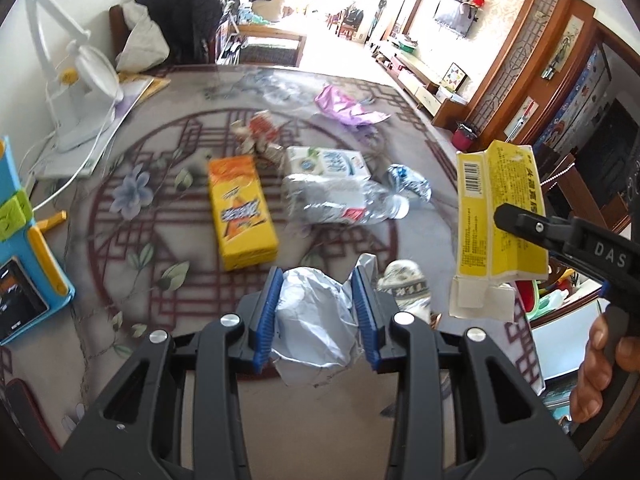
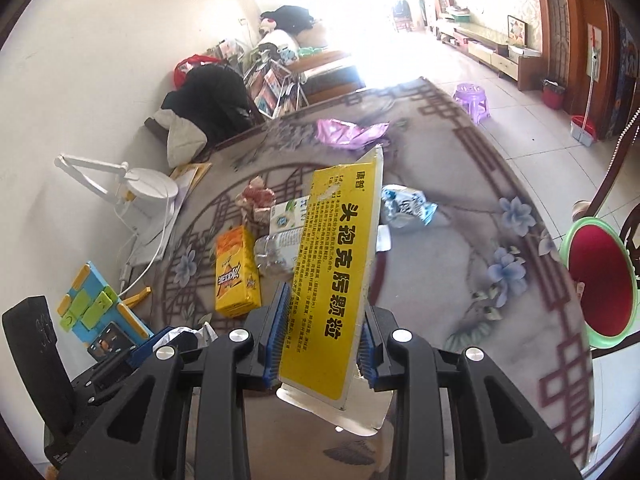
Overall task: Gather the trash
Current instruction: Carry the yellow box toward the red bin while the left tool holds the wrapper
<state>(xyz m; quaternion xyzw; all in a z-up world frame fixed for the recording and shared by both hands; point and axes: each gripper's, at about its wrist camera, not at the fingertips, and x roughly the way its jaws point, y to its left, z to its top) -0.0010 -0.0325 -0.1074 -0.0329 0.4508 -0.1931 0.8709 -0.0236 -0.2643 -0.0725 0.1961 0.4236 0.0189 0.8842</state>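
both tongs loaded above the littered surface

left wrist view: the left tongs are clamped on a crumpled silver wrapper, blue pads pressing it from both sides. beyond the tips, on the patterned surface, lie an orange carton, a crushed clear bottle and a white and green carton just behind the bottle. further out sit a red and white crumpled wrapper, a purple wrapper and a blue and silver wrapper. to the right of the tips, lifted off the surface, the right tongs grip a flattened yellow box; a hand holds their handle. a white desk lamp stands far left.

right wrist view: the right tongs pinch the yellow box between the blue pads, the box standing up past the tips and tilted right. behind it are the orange carton, the bottle, the white and green carton, the blue and silver wrapper and, furthest, the purple wrapper. low on the left, the left tongs show with the silver wrapper in them. a red bin with a green rim sits off the surface edge, right of the tips.
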